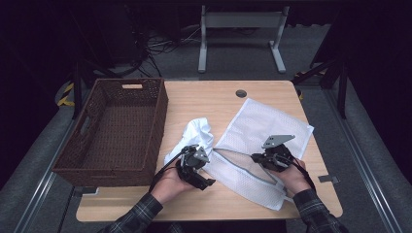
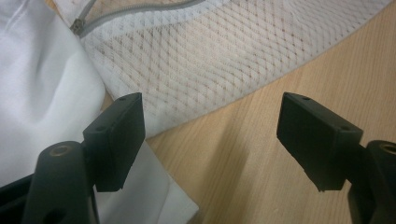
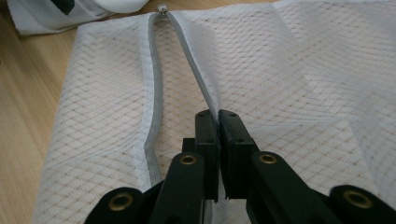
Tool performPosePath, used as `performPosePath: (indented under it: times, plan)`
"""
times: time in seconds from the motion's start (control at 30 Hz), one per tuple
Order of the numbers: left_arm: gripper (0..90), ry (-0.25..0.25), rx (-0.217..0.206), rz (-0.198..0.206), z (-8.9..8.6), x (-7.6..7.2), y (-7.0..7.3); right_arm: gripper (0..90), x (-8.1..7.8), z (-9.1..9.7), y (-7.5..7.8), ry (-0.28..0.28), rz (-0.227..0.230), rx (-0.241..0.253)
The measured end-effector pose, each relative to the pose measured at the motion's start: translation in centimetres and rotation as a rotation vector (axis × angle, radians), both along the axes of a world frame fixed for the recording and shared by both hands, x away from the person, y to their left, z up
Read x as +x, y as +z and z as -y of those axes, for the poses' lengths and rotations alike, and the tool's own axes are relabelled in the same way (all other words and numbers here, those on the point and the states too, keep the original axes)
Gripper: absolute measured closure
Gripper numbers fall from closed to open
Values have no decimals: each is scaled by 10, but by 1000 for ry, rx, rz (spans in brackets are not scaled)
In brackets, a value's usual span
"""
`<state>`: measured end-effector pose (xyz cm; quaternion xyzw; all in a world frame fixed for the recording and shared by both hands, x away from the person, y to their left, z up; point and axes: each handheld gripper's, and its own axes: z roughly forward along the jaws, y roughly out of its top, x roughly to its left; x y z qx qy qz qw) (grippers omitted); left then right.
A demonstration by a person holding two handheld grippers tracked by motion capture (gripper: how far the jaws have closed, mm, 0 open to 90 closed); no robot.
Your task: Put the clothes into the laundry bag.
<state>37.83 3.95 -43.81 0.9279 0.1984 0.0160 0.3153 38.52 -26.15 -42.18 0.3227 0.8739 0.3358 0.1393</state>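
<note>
A white mesh laundry bag lies flat on the right half of the desk, its grey zipper already undone so that the two sides of the opening part in a long narrow gap. The zipper pull sits at the far end of that gap in the right gripper view, close to the white garment.

The right tongs are pressed together on the right-hand edge of the zipper opening, pinching the mesh and its tape between the pads. This looks like the grip meant to lift one lip of the bag and hold its mouth open.

The left tongs stand spread wide with nothing between them, low over the desk at the near edge of the garment, the bag's rim just beyond. The garment is a crumpled heap in the middle of the desk, touching the bag's left corner and just right of the brown wicker basket.

By my judgement the opening of the bag is done, and the mouth is being secured. Left to do: seize the garment, feed it through the opening, and close the zipper.
</note>
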Motion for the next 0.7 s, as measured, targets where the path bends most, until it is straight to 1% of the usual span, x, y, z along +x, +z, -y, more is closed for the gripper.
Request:
performPosePath:
  times: [0.1,0.4,0.5,0.67,0.7]
  plan:
    - [244,0,-3,1,0,0,0,873,2,3,4,-20,8,9]
    - [244,8,-12,2,-1,0,1,873,6,11,20,-58,49,26]
    - [244,8,-13,7,-1,0,2,872,8,14,26,-78,63,38]
    - [243,11,-11,9,-3,0,3,873,14,19,33,-115,73,48]
    - [243,18,-18,8,-4,0,4,873,14,20,34,-123,77,48]
